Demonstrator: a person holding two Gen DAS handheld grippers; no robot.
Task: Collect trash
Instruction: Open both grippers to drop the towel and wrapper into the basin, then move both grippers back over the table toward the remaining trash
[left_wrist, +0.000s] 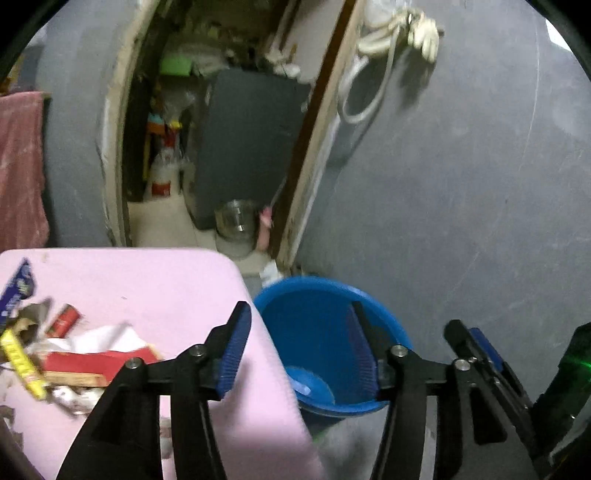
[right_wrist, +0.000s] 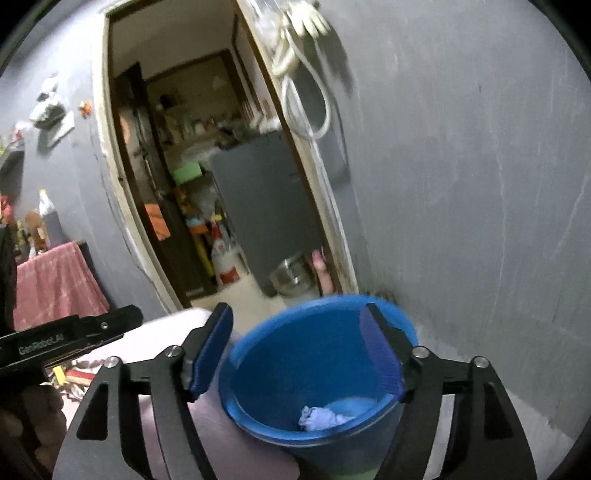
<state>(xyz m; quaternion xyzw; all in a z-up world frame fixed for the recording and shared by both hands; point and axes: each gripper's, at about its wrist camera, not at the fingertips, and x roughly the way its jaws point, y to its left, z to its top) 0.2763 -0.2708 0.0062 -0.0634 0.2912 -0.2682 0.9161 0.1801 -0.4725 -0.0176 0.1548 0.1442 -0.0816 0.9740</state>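
Note:
A blue bucket (left_wrist: 314, 332) stands on the floor at the right edge of a pink table (left_wrist: 155, 280). In the right wrist view the bucket (right_wrist: 295, 362) holds a crumpled white paper (right_wrist: 317, 419). My left gripper (left_wrist: 299, 345) is open and empty, over the table's right edge and the bucket. My right gripper (right_wrist: 297, 349) is open and empty above the bucket mouth; it also shows at the right of the left wrist view (left_wrist: 476, 350). Trash lies on the table's left: a red and white box (left_wrist: 92, 363), a yellow wrapper (left_wrist: 20, 363), a small red pack (left_wrist: 64, 319), a blue wrapper (left_wrist: 16, 288).
A grey wall (left_wrist: 461, 184) stands behind the bucket. An open doorway (left_wrist: 221, 129) shows a dark cabinet (left_wrist: 247, 147), a steel pot (left_wrist: 236, 221) and bottles. A pink cloth (left_wrist: 20, 166) hangs at the left. A white cord (left_wrist: 391, 33) hangs on the wall.

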